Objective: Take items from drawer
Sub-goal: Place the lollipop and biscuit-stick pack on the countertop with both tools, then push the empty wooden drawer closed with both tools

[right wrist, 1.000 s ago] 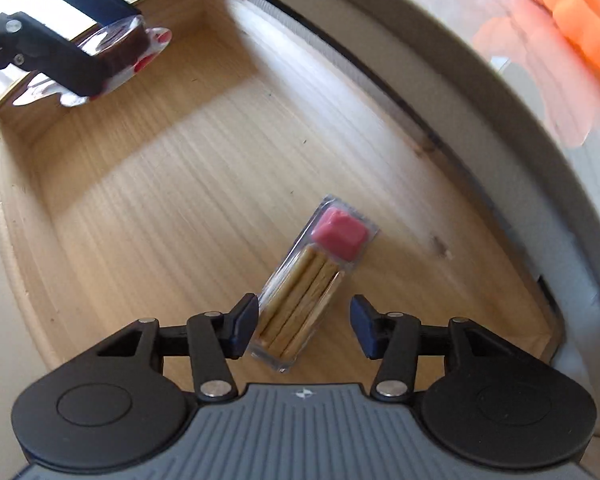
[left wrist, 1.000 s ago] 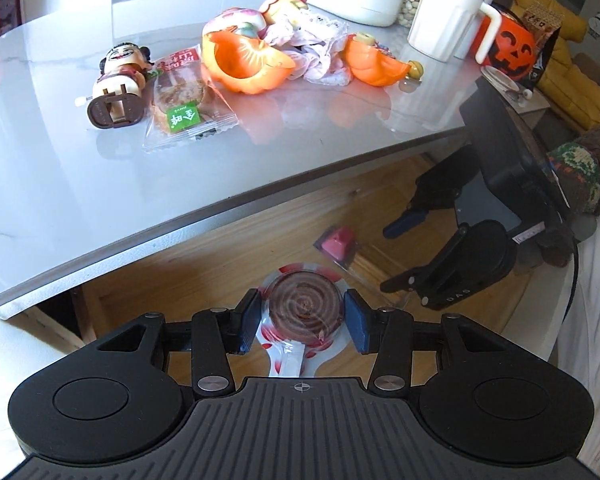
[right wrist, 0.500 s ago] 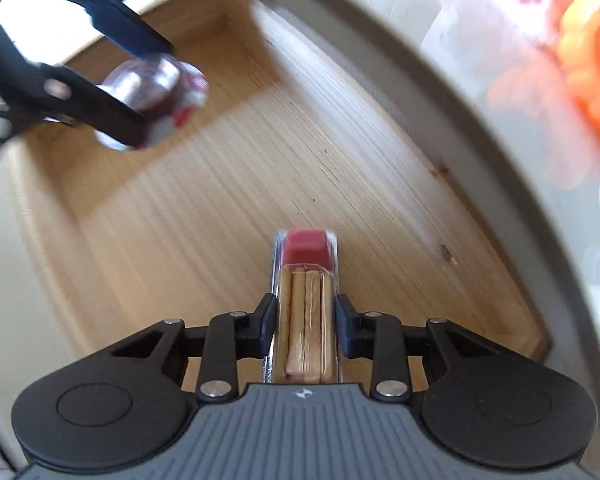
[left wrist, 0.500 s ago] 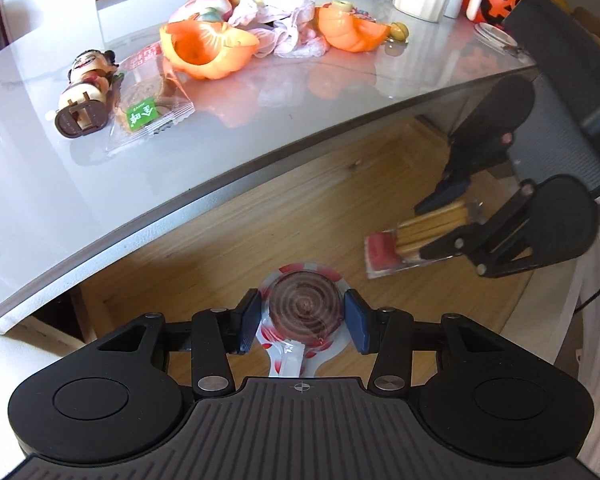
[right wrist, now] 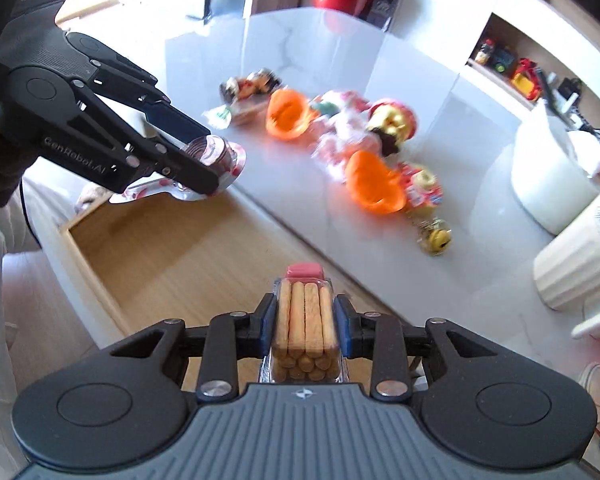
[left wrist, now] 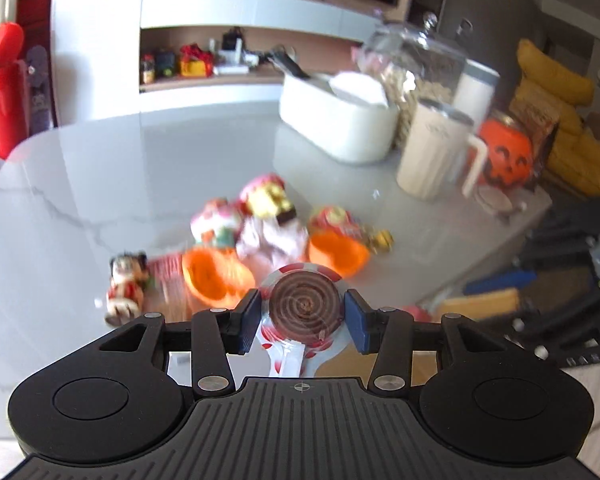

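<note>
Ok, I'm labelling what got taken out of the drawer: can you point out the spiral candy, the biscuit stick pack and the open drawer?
spiral candy [left wrist: 305,307]: left wrist view, centre of the brown spiral.
biscuit stick pack [right wrist: 306,320]: right wrist view, middle of the sticks.
drawer [right wrist: 172,256]: right wrist view, bare wooden floor.

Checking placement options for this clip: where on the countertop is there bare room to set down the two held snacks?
Bare marble countertop lies left of and behind the toy pile, up to the white container. In the right wrist view, a free strip runs between the orange shell and the counter edge. Crowded: the toy pile, and the far right around the ribbed mug.
</note>
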The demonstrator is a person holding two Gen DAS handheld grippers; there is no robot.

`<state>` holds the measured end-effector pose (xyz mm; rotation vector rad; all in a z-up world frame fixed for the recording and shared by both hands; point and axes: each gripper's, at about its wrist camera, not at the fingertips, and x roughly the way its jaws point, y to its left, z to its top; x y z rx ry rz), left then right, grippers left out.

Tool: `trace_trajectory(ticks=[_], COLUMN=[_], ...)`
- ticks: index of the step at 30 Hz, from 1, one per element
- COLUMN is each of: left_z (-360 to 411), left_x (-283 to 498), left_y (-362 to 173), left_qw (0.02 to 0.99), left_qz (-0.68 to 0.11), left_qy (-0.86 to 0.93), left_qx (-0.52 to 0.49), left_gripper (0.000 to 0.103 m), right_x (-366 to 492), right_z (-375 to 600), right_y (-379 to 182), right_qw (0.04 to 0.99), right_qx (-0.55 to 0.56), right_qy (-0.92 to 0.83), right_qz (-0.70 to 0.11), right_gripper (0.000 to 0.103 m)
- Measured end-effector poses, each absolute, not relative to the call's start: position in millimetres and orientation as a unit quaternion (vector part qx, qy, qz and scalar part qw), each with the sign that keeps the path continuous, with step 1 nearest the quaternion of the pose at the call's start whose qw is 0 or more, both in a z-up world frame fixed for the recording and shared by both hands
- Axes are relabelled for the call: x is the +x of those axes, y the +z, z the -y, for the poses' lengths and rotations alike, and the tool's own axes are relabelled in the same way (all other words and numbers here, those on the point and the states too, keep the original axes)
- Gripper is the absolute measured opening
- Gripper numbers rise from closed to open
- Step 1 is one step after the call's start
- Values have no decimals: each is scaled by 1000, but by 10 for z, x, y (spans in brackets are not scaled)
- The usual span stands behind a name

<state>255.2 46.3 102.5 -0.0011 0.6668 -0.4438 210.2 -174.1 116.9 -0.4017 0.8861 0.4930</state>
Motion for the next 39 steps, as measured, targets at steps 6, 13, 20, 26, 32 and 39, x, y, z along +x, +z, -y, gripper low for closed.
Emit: trace_trajectory(ticks=[6, 13, 20, 26, 32, 39], left_z=[-220, -472, -935, -927, -1044, -832], left_x=[3264, 3381, 3034, 2388, 1466, 577], left_y=[637, 825, 1106, 970, 858, 623], left_qw=[937, 960, 965, 955, 949, 933], left_qz=[-309, -231, -230, -285, -308, -353], left_qy=[-161, -158, -109, -81, -43, -41], left_qx=[28, -29, -67, -17, -46, -53], left_gripper=[52, 51, 49, 49, 49, 49], right_x=[2364, 2738, 3332, 3116, 2369, 1267], right_z=[1916, 1862, 1750, 1746, 1943, 2094], right_y=[1290, 1261, 868, 852, 1017, 1009], right_qw=[892, 914, 926, 928, 936, 934], right_qx=[-127, -116, -89, -73, -67, -22], right_qy=[207, 183, 146, 120, 89, 96], right_qz=[-381, -342, -337, -344, -335, -345], right_gripper=[30, 30, 31, 53, 74, 86])
